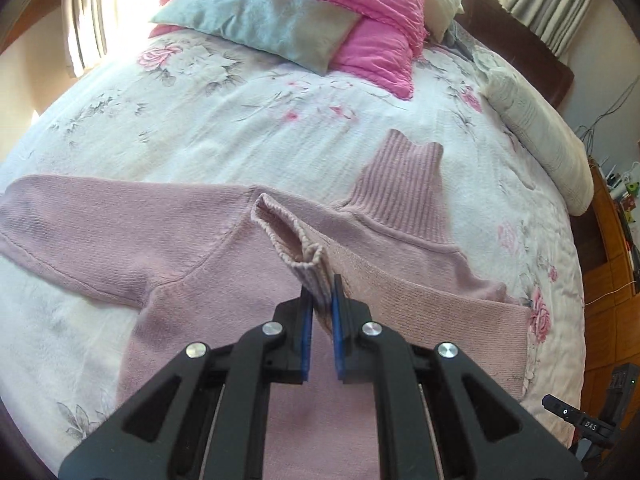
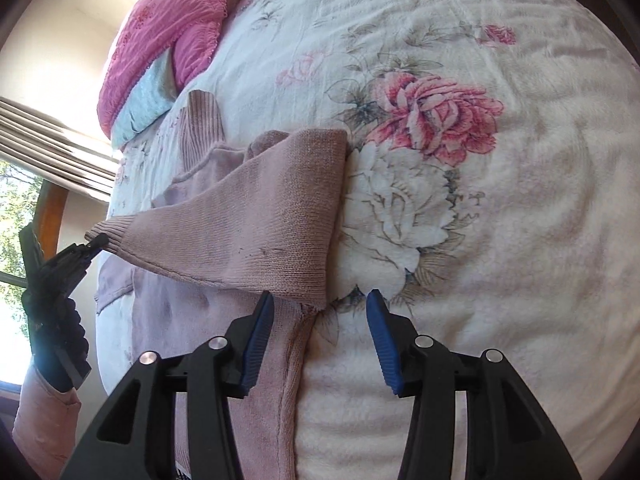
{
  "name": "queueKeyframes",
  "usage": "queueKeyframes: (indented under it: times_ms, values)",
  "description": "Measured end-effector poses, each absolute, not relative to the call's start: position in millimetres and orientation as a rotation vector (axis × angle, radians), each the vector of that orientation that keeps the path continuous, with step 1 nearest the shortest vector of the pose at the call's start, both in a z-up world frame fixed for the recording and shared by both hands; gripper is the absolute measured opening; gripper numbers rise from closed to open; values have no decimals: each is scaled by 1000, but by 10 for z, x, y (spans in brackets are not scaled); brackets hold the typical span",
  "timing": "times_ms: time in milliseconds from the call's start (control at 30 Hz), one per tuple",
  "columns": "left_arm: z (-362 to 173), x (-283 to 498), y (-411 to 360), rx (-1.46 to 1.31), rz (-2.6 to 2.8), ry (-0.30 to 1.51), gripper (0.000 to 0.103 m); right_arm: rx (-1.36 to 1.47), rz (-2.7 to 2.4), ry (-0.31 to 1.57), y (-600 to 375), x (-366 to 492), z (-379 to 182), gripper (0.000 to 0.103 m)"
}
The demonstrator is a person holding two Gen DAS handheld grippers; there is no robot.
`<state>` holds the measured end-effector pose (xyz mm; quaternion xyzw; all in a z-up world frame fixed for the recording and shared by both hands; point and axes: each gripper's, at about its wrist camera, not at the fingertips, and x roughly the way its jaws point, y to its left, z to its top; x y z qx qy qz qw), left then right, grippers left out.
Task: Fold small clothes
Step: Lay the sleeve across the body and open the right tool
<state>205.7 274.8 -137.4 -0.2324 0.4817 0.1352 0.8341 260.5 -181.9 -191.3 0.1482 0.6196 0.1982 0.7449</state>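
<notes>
Two pillows (image 1: 256,24) lie beyond sweater (image 1: 192,240).

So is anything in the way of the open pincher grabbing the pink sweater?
Nothing visible is. The right gripper is open, and the sweater's folded edge lies right at its fingertips, on the bedspread. The left gripper already pinches the sleeve cuff.

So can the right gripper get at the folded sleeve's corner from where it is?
Probably yes. The right gripper is open, the pink sweater's sleeve corner lies just ahead between its fingers, and nothing covers it.
</notes>
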Motion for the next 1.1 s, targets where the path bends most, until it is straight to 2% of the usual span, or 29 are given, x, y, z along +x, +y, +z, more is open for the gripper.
queueKeyframes:
  times_ms: [167, 300, 367, 533, 700, 800, 933, 1100]
  values:
    - [-1912, 2115, 2911, -496, 300, 1120, 7, 332, 430, 1440, -1474, 2768, -2260, 48]
    - [-2290, 1986, 3096, -510, 372, 1207, 12, 203, 324, 1518, -1350, 2759, -2585, 42]
    - [-2326, 1872, 3219, -527, 402, 1213, 17, 221, 314, 1515, -1368, 2728, -2605, 42]
    - [-2055, 1661, 3393, -531, 420, 1145, 15, 155, 299, 1467, -1276, 2669, -2319, 44]
    - [-1881, 1864, 3109, -511, 271, 1112, 23, 163, 348, 1365, -989, 2715, -1944, 45]
    - [-2074, 2039, 2940, -519, 217, 1165, 23, 119, 349, 1402, -770, 2731, -2076, 45]
    - [-2458, 2109, 2916, -530, 202, 1257, 23, 55, 289, 1486, -674, 2713, -2537, 45]
    - [-2460, 2123, 3015, -576, 161, 1267, 23, 39, 247, 1502, -607, 2762, -2515, 48]
